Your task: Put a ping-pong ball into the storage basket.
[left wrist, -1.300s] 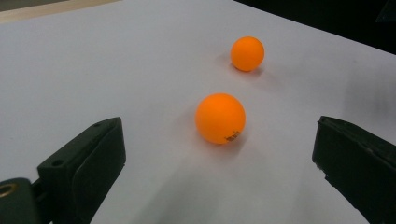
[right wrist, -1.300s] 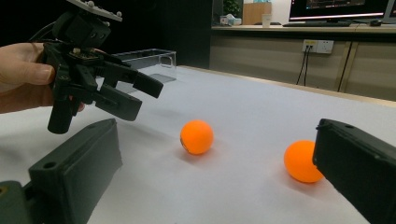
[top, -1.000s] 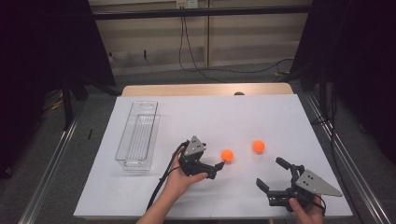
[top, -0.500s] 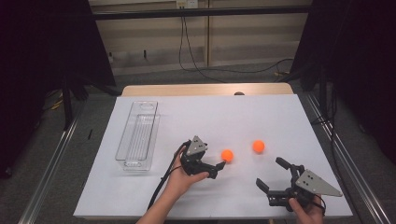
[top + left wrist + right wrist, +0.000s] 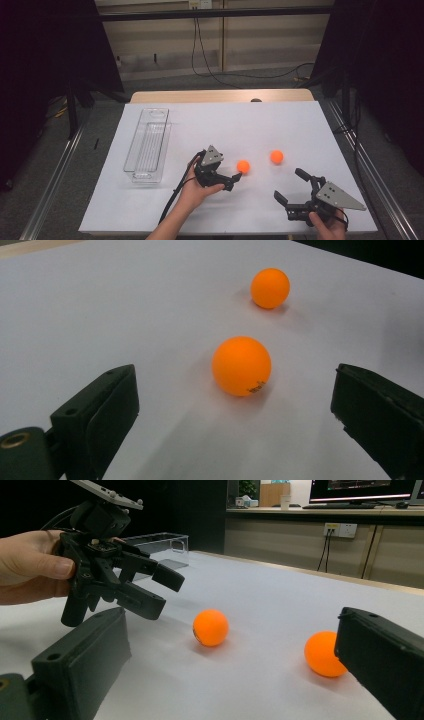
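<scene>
Two orange balls lie on the white table. My left gripper (image 5: 235, 180) is open and low over the table, pointing right at the nearer ball (image 5: 243, 166). In the left gripper view that ball (image 5: 241, 365) sits just ahead of the wide-apart jaws of my left gripper (image 5: 234, 382), untouched, with the second ball (image 5: 270, 287) farther on. The second ball (image 5: 276, 157) lies to the right. My right gripper (image 5: 288, 184) is open near the front right edge, holding nothing. The right gripper view shows both balls (image 5: 210, 627) (image 5: 322, 654) and the left gripper (image 5: 165, 594).
A clear plastic tray (image 5: 148, 145) lies lengthwise on the left part of the table, seen as well in the right gripper view (image 5: 160, 542). The left gripper's black cable (image 5: 172, 197) trails toward the front edge. Metal rails run along both sides of the table.
</scene>
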Motion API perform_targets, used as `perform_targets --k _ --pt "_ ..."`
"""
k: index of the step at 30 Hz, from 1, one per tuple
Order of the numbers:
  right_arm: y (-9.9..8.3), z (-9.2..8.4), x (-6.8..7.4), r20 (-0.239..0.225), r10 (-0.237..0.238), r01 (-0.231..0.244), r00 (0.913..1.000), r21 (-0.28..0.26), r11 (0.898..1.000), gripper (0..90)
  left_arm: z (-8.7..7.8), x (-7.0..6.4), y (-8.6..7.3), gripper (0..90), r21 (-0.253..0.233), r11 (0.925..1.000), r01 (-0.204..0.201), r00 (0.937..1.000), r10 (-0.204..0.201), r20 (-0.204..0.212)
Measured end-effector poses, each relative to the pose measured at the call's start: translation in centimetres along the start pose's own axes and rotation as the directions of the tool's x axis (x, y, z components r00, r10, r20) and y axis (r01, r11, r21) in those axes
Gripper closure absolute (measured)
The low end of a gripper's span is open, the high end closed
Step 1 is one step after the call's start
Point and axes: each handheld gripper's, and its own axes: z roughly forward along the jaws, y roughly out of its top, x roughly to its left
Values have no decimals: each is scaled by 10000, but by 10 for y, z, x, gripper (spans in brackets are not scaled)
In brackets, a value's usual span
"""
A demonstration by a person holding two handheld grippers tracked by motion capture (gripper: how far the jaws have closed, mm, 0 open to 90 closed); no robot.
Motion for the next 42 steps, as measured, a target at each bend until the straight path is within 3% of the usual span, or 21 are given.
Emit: perform_targets --k 23,42 --pt "0 -1 -1 19 68 -68 10000 -29 10000 7 9 1 10 57 236 9997 17 10000 -16 -27" --pt "0 0 0 8 90 -90 10000 -8 10000 7 14 5 9 66 426 9991 52 9998 -44 -203"
